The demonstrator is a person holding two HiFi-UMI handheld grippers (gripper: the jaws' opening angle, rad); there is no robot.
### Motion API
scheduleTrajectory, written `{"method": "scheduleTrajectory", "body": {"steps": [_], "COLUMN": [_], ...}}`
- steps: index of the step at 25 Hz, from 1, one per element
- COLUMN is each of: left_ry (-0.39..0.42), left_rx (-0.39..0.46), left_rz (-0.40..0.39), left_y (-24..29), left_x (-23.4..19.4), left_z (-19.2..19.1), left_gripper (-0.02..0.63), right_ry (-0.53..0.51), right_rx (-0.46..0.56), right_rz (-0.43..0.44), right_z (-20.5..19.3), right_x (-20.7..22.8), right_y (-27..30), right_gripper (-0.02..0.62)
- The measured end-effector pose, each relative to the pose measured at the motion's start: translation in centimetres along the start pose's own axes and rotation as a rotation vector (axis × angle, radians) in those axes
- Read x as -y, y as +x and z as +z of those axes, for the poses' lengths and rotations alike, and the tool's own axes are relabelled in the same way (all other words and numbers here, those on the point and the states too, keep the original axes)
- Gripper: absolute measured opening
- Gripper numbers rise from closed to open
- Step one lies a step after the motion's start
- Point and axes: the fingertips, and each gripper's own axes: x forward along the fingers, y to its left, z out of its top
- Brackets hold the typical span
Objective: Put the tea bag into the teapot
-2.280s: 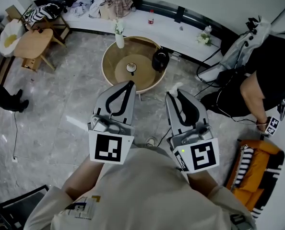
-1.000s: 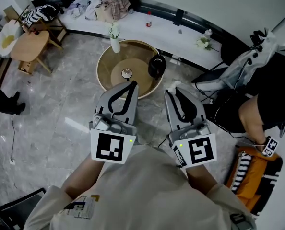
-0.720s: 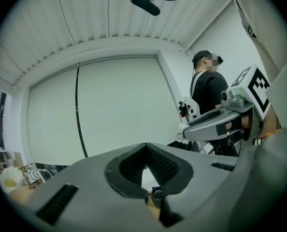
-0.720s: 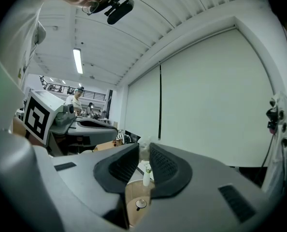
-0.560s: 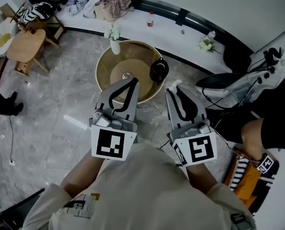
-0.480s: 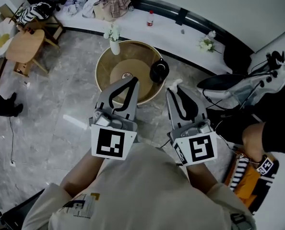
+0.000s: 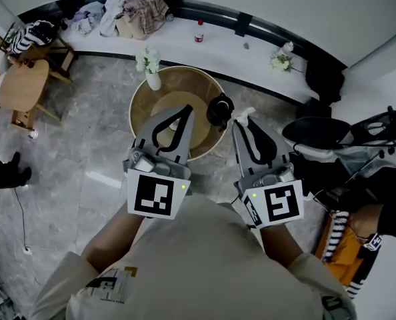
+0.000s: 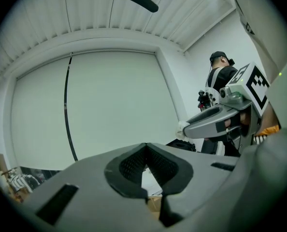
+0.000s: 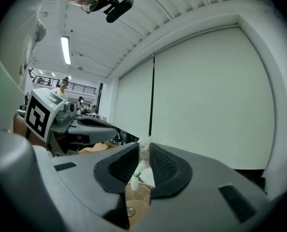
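The black teapot (image 7: 219, 109) stands at the right rim of a round wooden table (image 7: 165, 92), ahead of both grippers. My right gripper (image 7: 242, 120) is shut on a small white tea bag (image 7: 244, 114), which pokes out past its tips, just right of the teapot in the head view. In the right gripper view the tea bag (image 9: 144, 148) sits pinched between the dark pads. My left gripper (image 7: 186, 111) is shut with nothing in it and is held over the table's near side. Both grippers are held level, pointing at the wall.
A white vase with flowers (image 7: 149, 70) stands at the table's far left rim. Behind runs a white ledge (image 7: 185, 45) with a red bottle (image 7: 199, 31), flowers (image 7: 280, 61) and clothes (image 7: 126, 9). A black chair (image 7: 317, 133) is at the right, a small wooden table (image 7: 21, 85) at the left.
The round table and teapot have come nearer to the gripper tips as I moved forward. Both grippers keep the same pose, with the tea bag still held in the right one.
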Motion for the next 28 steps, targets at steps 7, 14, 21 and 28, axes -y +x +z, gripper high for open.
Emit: {"method": "scheduleTrajectory", "body": {"steps": [7, 14, 21, 28], "left_ry": [-0.009, -0.023, -0.037, -0.070], "left_rx": [0.037, 0.042, 0.016, -0.040], "left_rz": [-0.067, -0.107, -0.142, -0.153], "left_y": [2.8, 6.1, 7.5, 9.6], "left_x": [-4.4, -7.1, -7.1, -5.3], "left_z": [-0.6, -2.4, -3.4, -4.0], "left_gripper": [0.008, 0.008, 0.008, 0.008], "right_ry": [-0.013, -0.021, 0.003, 0.019], "right_rx": [-0.011, -0.043, -0.101, -0.187], "right_rz": [-0.073, -0.110, -0.081, -0.032], "right_z": [1.4, 1.0, -0.3, -2.4], "right_x": [0.4, 1.4, 2.3, 5.0], "right_y": [4.7, 8.4, 9.7, 9.8], "right_gripper": [0.064, 0.064, 0.064, 0.064]}}
